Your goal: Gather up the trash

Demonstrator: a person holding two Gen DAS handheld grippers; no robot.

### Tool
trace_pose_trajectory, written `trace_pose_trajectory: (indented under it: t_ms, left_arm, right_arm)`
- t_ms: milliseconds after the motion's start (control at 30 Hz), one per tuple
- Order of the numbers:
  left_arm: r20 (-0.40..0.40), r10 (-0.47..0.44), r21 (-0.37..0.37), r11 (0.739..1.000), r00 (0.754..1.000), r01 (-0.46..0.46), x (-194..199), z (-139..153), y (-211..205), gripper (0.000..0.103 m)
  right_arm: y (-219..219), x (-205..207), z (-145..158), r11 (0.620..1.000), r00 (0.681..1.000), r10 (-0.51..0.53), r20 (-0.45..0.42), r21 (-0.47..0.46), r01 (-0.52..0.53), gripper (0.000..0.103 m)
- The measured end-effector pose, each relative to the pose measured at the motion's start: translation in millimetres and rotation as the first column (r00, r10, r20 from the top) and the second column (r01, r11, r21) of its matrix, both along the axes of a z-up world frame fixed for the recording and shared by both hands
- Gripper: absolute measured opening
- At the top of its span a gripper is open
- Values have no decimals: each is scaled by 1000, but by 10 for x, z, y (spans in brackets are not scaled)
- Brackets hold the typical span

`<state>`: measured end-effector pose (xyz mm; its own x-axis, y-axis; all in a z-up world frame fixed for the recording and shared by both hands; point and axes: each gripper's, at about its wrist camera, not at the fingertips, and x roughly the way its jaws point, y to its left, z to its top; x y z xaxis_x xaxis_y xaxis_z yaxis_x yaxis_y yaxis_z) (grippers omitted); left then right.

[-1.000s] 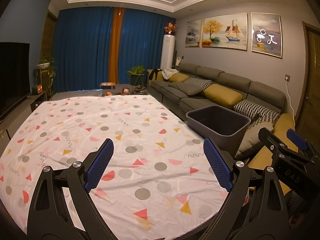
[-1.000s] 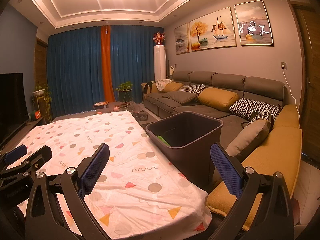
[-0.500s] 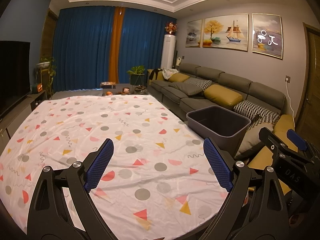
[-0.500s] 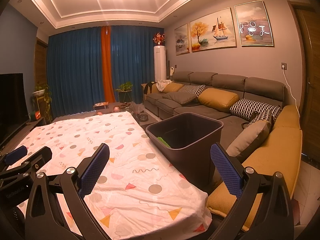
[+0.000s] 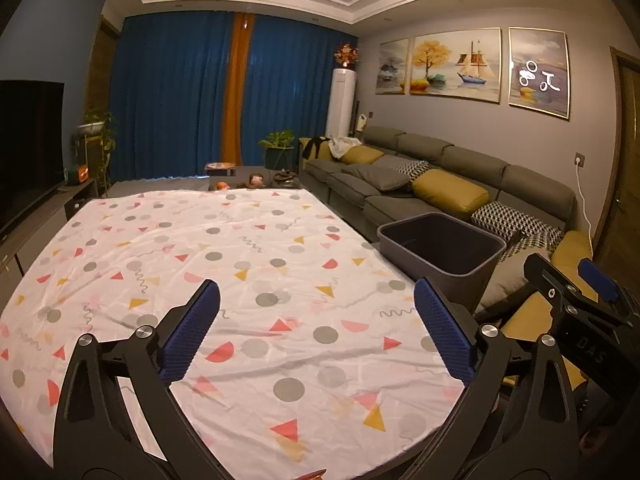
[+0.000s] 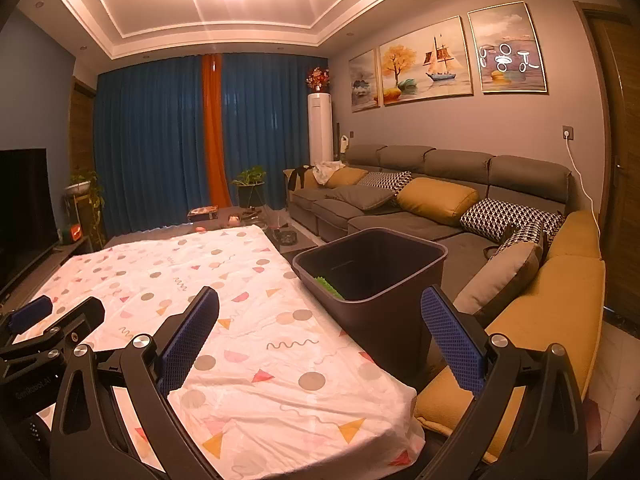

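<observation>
Beside table edge (image 6: pixel 400 390), dark bin (image 6: pixel 372 280), both tongs gaping

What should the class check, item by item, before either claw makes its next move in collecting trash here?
1. Left claw empty, jaws just opened wider: ok.
2. Right claw open and empty: ok.
3. Bin upright beside the table, mouth unobstructed: ok.
4. Green item already inside the bin: ok.
5. Trash left on the patterned tablecloth: none visible; ok.
6. Small objects beyond the table's far edge being trash: cannot tell.
</observation>
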<state>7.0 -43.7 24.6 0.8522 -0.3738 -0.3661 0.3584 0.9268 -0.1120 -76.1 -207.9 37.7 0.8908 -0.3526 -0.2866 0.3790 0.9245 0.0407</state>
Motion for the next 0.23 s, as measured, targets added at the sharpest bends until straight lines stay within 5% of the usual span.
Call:
trace_pose_trajectory:
  t_ms: [233]
  left_arm:
    - [-14,22,16,1000,1000,-22,24,-4,6,97]
  right_arm:
    - [-10,20,9,1000,1000,1,4,6,-1,98]
